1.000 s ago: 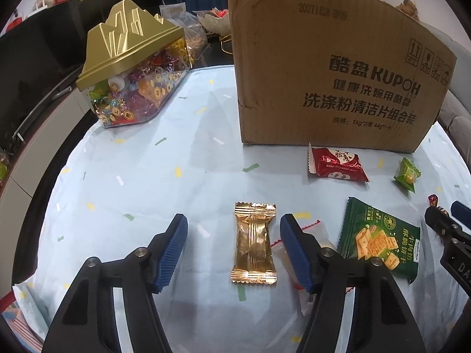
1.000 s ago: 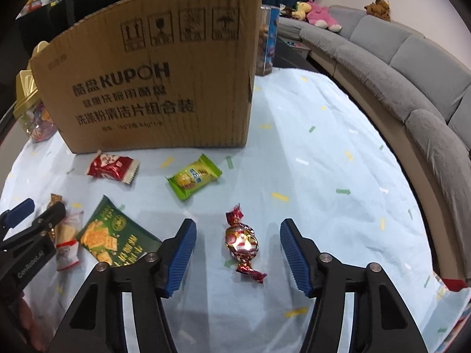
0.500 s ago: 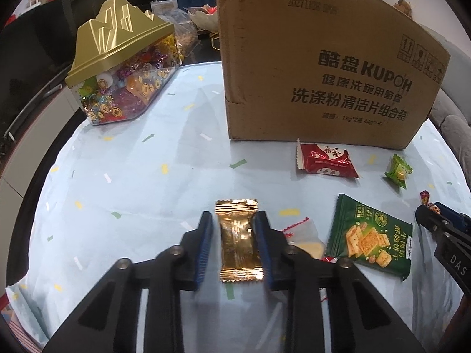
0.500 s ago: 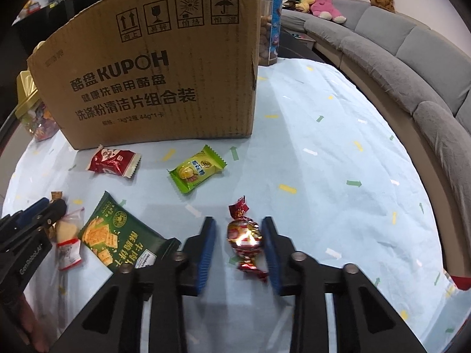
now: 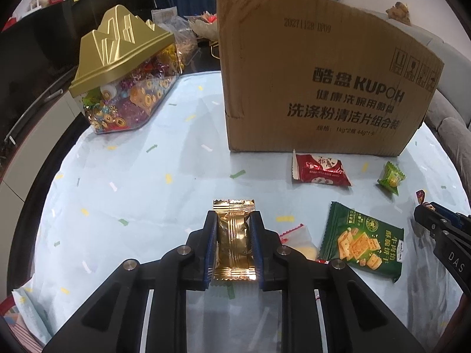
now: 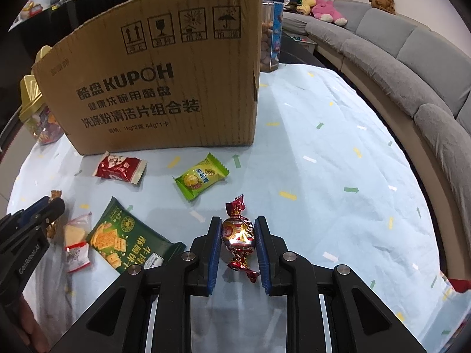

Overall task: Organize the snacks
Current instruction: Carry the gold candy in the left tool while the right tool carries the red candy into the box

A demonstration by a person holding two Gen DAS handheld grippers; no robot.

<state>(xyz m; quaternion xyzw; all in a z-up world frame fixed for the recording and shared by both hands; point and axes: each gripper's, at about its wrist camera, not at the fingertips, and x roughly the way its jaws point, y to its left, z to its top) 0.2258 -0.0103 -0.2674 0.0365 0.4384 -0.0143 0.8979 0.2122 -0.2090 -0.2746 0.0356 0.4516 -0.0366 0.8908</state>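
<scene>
gripping gold foil snack packet (image 5: 234, 242) with left gripper (image 5: 234, 229), jaws just closed in and pressing on both long sides, packet lying lengthwise between blue pads, top crimp sticking out past the fingertips, over the table (image 5: 141, 182). gripping red foil twist-wrapped candy (image 6: 238, 234) with right gripper (image 6: 238, 232), jaws just closed in too, pads tight on the round middle, twisted ends poking out front and back. lying loose on light blue confetti-print tablecloth: green cracker bag (image 5: 363, 242) just right of left gripper, clear-wrapped pale snack (image 5: 300, 242) between gripper and cracker bag, red snack packet (image 5: 321, 170) near the foot of the kupoh cardboard box (image 5: 323, 82), small lime green candy packet (image 6: 200, 176) further right. standing upright at back of table: cardboard box. sitting far left, well apart from the box: clear candy container with gold mountain-shaped lid (image 5: 123, 70), full of wrapped sweets. curving along right edge in right wrist view: grey sofa (image 6: 412, 58).
</scene>
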